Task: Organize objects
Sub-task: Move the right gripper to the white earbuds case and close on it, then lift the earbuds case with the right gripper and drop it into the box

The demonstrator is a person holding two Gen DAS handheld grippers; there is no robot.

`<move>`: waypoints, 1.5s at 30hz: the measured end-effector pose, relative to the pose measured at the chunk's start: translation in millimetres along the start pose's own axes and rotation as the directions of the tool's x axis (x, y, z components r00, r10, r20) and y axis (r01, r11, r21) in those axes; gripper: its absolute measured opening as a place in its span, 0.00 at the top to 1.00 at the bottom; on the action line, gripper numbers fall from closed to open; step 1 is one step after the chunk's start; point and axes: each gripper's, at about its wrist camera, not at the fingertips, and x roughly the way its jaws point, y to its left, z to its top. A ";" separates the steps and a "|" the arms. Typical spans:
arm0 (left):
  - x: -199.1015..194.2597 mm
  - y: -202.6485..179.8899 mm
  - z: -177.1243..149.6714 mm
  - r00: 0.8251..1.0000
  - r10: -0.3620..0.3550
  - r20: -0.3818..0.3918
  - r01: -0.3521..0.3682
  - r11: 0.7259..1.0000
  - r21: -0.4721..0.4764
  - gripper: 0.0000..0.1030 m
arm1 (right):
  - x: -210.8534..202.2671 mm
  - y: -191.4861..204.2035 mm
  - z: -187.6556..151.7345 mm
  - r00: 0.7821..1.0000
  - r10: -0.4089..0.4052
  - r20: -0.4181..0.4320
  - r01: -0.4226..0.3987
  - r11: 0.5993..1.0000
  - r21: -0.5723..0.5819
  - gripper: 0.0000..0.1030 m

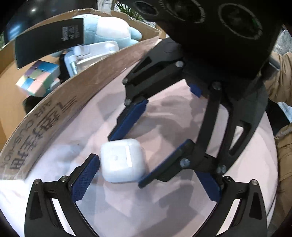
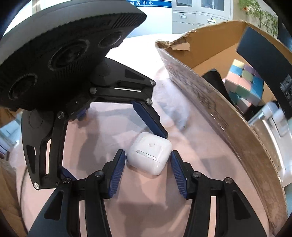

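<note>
A white earbud case (image 1: 122, 160) (image 2: 149, 153) lies flat on the pink tabletop (image 1: 182, 209) (image 2: 146, 204), close to a cardboard box (image 1: 63, 102) (image 2: 219, 113). My right gripper (image 2: 147, 152) (image 1: 125, 161) straddles the case. Its blue pads stand on either side at the tips, with a thin gap showing on one side. My left gripper (image 1: 147, 169) (image 2: 124, 125) comes from the opposite side with its jaws wide open. One of its fingers (image 1: 85, 176) rests just beside the case.
The open box holds a pastel puzzle cube (image 1: 40, 78) (image 2: 244, 82), a blue plush toy (image 1: 109, 31), a white plastic device (image 1: 91, 52) (image 2: 273, 124) and a black carton (image 1: 49, 38) (image 2: 264, 54). A tan sleeve (image 1: 281, 82) is at the right. Grey cabinets (image 2: 200, 14) stand behind.
</note>
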 end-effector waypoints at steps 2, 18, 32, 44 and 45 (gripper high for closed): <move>3.3 1.4 2.6 1.000 0.029 0.000 -0.029 1.000 0.009 0.01 | 0.0 4.4 -0.3 1.000 -0.019 -0.002 0.019 1.000 -0.007 0.52; 14.5 35.4 29.7 0.998 -0.058 0.025 0.054 0.991 0.120 0.26 | -2.5 -8.0 -2.7 0.999 0.033 -0.012 -0.033 0.999 0.009 0.57; 21.2 48.3 48.1 0.999 -0.031 0.039 0.024 0.983 0.181 0.29 | -3.2 -4.0 -5.6 0.998 0.055 -0.014 -0.055 0.998 0.016 0.57; 16.9 58.2 71.1 0.998 -0.030 0.054 0.017 0.976 0.217 0.31 | -27.4 6.3 -11.1 0.999 0.051 -0.004 -0.051 0.999 0.016 0.57; 12.8 58.8 75.7 0.998 -0.027 0.062 0.013 0.975 0.222 0.31 | -32.0 7.1 -10.9 0.999 0.050 0.000 -0.050 0.999 0.016 0.57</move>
